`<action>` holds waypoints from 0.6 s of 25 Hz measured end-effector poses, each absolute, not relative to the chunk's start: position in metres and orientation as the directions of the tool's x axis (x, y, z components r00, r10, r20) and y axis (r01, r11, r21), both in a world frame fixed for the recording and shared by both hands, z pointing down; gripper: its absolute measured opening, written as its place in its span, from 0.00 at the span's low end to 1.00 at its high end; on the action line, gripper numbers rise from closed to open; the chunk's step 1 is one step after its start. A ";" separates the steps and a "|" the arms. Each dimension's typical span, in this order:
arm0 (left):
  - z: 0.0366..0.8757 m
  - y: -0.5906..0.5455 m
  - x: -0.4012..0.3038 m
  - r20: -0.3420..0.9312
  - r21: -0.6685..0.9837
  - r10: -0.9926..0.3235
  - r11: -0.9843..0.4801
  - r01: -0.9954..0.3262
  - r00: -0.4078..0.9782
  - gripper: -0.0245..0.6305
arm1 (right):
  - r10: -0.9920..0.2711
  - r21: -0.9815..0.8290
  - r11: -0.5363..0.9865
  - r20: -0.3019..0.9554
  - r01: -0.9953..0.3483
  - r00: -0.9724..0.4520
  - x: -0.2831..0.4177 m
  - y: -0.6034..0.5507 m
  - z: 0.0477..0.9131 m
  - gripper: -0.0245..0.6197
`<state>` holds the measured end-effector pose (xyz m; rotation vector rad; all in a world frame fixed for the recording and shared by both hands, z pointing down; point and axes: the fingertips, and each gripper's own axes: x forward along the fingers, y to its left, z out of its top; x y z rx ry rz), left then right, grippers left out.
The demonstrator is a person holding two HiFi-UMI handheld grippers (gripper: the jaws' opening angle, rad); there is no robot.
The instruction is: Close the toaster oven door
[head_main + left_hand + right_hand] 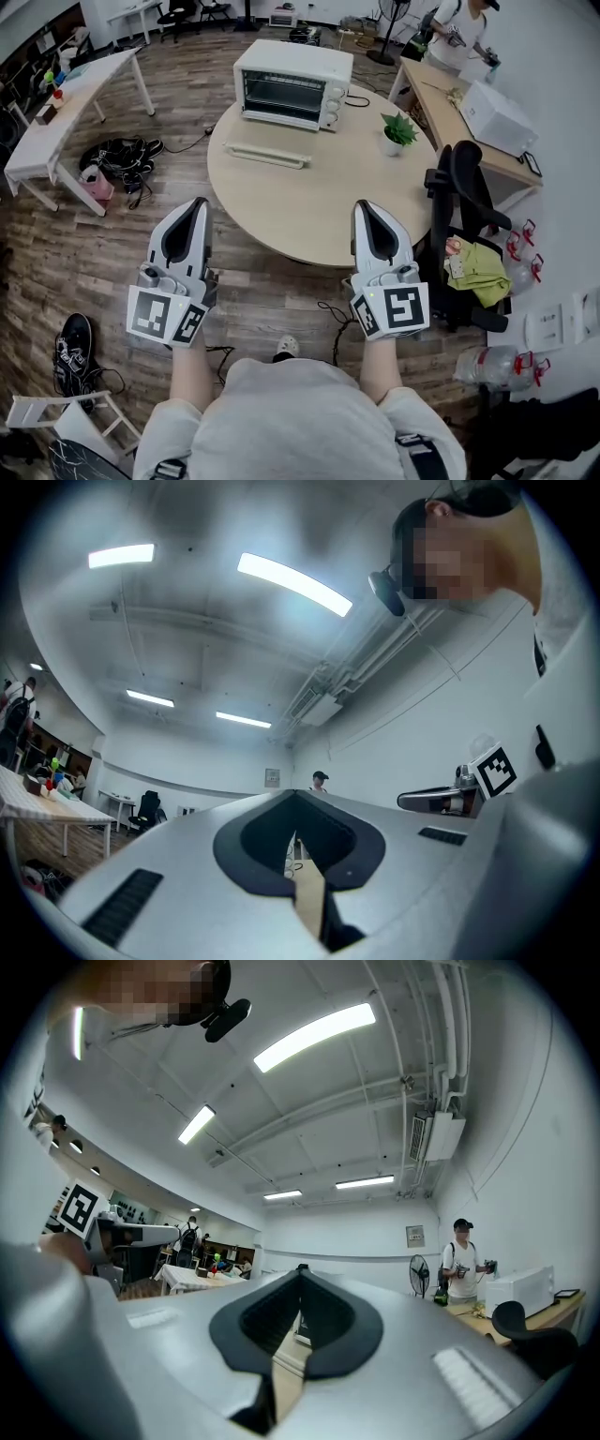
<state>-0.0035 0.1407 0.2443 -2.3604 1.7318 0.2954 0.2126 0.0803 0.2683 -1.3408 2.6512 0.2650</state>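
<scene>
A white toaster oven (292,82) stands at the far side of the round beige table (328,211), its dark inside showing. In front of it a white bar (267,155) lies low over the table; it looks like the front edge of the folded-down door. My left gripper (195,206) hangs over the floor short of the table's near edge, jaws together and holding nothing. My right gripper (367,208) is level with it, just over the table's near rim, also shut and holding nothing. Both gripper views tilt up at the ceiling, showing only the left gripper (296,794) and right gripper (301,1269) tips.
A small potted plant (398,131) stands on the table right of the oven. A black office chair (464,202) with green cloth is close at the right. A desk with a white appliance (497,117) and a standing person (459,33) are behind it. White tables (66,122) stand left.
</scene>
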 end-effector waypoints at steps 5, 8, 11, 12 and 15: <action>0.240 0.119 0.008 -0.291 -0.047 -0.913 -0.284 -0.958 0.285 0.05 | -0.770 0.082 0.596 -0.225 -0.799 -0.597 0.222 0.056 0.269 0.06; 0.242 0.109 0.012 -0.289 -0.048 -0.916 -0.277 -0.960 0.279 0.05 | -0.767 0.074 0.602 -0.224 -0.795 -0.601 0.226 0.045 0.271 0.06; 0.243 0.101 0.014 -0.284 -0.053 -0.917 -0.275 -0.960 0.279 0.05 | -0.763 0.068 0.609 -0.224 -0.790 -0.607 0.226 0.036 0.273 0.06; 0.243 0.098 0.014 -0.285 -0.053 -0.917 -0.275 -0.960 0.279 0.05 | -0.762 0.066 0.610 -0.224 -0.790 -0.607 0.225 0.033 0.274 0.06; 0.244 0.088 0.013 -0.279 -0.053 -0.918 -0.277 -0.960 0.280 0.05 | -0.760 0.057 0.616 -0.221 -0.786 -0.611 0.222 0.022 0.276 0.06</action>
